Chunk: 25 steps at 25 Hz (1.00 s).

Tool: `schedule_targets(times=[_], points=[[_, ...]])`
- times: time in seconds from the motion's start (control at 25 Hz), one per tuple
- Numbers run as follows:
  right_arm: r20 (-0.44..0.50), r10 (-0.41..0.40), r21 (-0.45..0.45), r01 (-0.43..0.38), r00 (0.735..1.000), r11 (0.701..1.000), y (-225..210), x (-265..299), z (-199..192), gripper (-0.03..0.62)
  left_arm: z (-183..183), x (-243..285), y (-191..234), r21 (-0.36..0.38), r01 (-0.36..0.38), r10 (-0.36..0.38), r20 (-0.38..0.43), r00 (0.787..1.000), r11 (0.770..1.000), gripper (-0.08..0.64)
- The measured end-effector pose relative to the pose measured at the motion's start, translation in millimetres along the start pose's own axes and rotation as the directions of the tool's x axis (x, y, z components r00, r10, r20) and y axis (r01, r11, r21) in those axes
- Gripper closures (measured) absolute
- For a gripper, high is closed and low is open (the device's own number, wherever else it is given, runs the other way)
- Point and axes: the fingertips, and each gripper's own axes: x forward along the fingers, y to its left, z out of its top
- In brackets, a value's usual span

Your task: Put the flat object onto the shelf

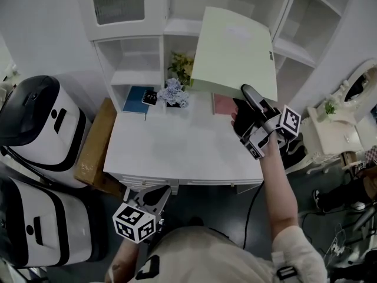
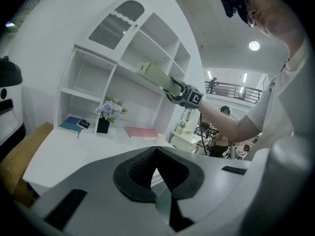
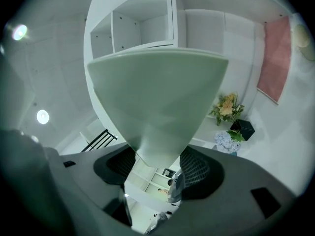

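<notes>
Pale green board, the flat object (image 3: 157, 97), is being clamped at one corner between the jaws of the right gripper (image 3: 156, 157), with the ribbed pads pressing on its two faces (nothing else is sitting between them). From that corner the flat object is fanning out and upward at a tilt, its far edge reaching toward the open compartments of the white shelf (image 3: 142, 45).

In the head view the right gripper (image 1: 250, 96) is holding the flat object (image 1: 235, 52) up in the air, in front of the shelf (image 1: 177, 27) and above the back of the tabletop (image 1: 182, 146). Whether the leading edge is already crossing into a compartment cannot be told, but no part of it appears to be resting on a shelf board.

The left gripper (image 2: 156, 154) is hanging low near the front edge of the tabletop, its jaws pressed together on nothing and taking no part in the carry.

Progress, as judged: the pick-up and lift are done, and the approach to the shelf is under way. Remaining: levelling the flat object, sliding it onto a shelf board, and letting go.

A pink book (image 1: 222, 105), a blue book (image 1: 136, 99) and a pot of flowers (image 1: 174, 93) are lying at the back of the tabletop, below the raised flat object and untouched.
</notes>
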Motion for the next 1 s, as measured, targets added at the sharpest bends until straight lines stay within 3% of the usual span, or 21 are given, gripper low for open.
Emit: schedule_targets(times=[0.44, 0.76, 0.92, 1.0], points=[[0.083, 0.017, 0.002, -0.017, 0.996, 1.000, 7.3, -0.9, 25.9, 0.299, -1.7, 3.1, 1.2, 0.005, 0.015, -0.015, -0.015, 1.000, 1.000, 0.546], [0.135, 0.097, -0.021, -0.095, 0.986, 0.995, 29.8, 1.5, 42.9, 0.298, 4.2, 8.7, 0.3, 0.016, 0.019, -0.019, -0.020, 1.000, 1.000, 0.546], [0.133, 0.144, -0.075, -0.135, 0.981, 0.988, 45.7, 4.9, 49.0, 0.319, 6.4, 11.0, -0.1, 0.021, 0.017, -0.017, -0.020, 1.000, 1.000, 0.546], [0.130, 0.150, -0.099, -0.138, 0.980, 0.985, 49.9, 6.9, 51.1, 0.359, 7.7, 11.7, -1.2, 0.021, 0.015, -0.014, -0.021, 1.000, 1.000, 0.546]])
